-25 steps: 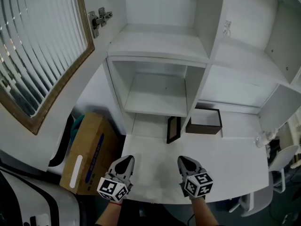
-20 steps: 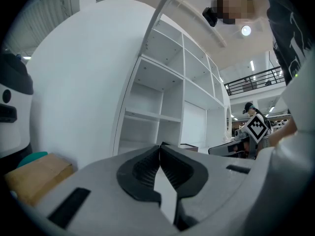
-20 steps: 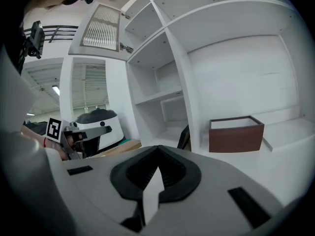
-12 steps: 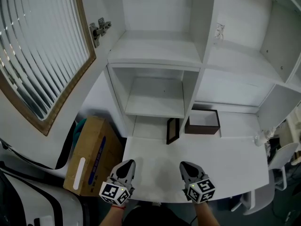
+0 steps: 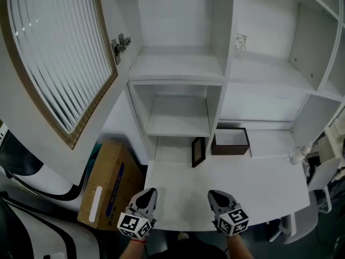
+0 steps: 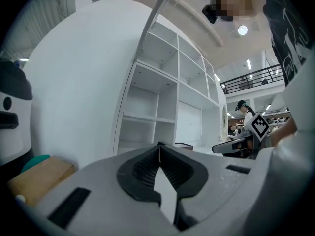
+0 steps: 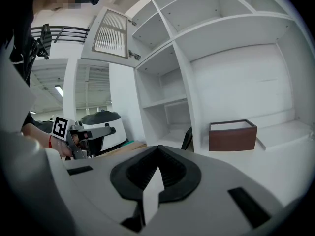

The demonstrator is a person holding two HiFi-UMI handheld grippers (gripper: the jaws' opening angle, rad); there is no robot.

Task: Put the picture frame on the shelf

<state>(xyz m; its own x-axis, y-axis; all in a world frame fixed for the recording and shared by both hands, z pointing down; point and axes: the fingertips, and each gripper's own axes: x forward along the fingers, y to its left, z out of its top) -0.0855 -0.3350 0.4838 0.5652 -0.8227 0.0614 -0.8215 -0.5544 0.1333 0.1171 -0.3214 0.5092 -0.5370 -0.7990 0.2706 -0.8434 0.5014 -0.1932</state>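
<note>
Picture frame [image 5: 198, 151] stands beside shelf divider [image 5: 214, 112] edge; left gripper [image 5: 146, 194], right gripper [image 5: 215, 197] well short, fingers [image 6: 140, 173] together.

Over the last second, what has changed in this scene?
The left gripper and right gripper have drifted slightly toward the head view's bottom edge, which now shows more of the shelf. Nothing taken or released: both remain shut and empty. The picture frame and brown box stay put.
</note>
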